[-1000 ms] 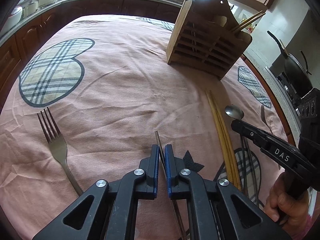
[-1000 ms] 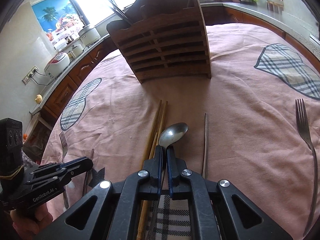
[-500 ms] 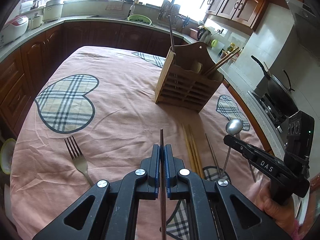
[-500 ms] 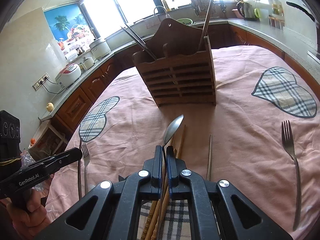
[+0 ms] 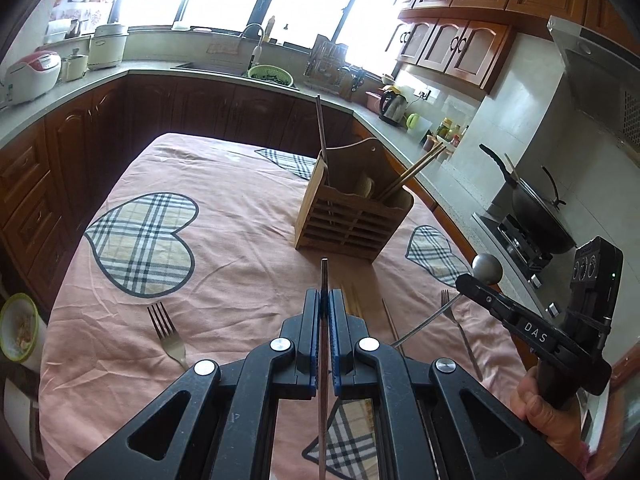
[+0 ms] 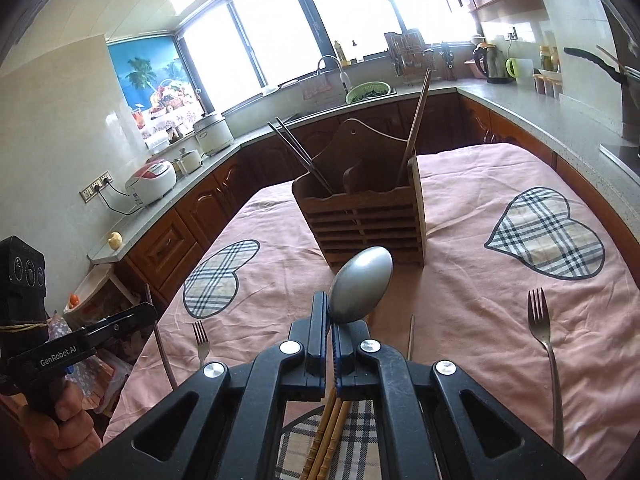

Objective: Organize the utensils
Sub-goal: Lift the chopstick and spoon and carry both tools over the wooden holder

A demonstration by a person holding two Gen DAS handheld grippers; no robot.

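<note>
Across the lower frame spreads the pink tablecloth [image 5: 240, 208]. At frame centre stands the wooden utensil holder [image 5: 352, 220], upright. Left gripper [image 5: 325, 312], lower centre, is clamped on a dark chopstick [image 5: 324, 276]. Right gripper [image 6: 331, 328] is clamped on the spoon [image 6: 362, 284], bowl raised before the holder.

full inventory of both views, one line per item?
Wooden holder: 1, brown, far table centre, chopsticks inside.
Spoon: 1, silver, in right tongs.
Chopstick: 1, dark, in left tongs.
Forks: 2, silver, on cloth, one on the left, one on the right.
Bamboo chopsticks: bundle, tan, on cloth under right tongs.
Tablecloth: 1, pink, plaid hearts.
Left tongs: shut.
Right tongs: shut.
</note>
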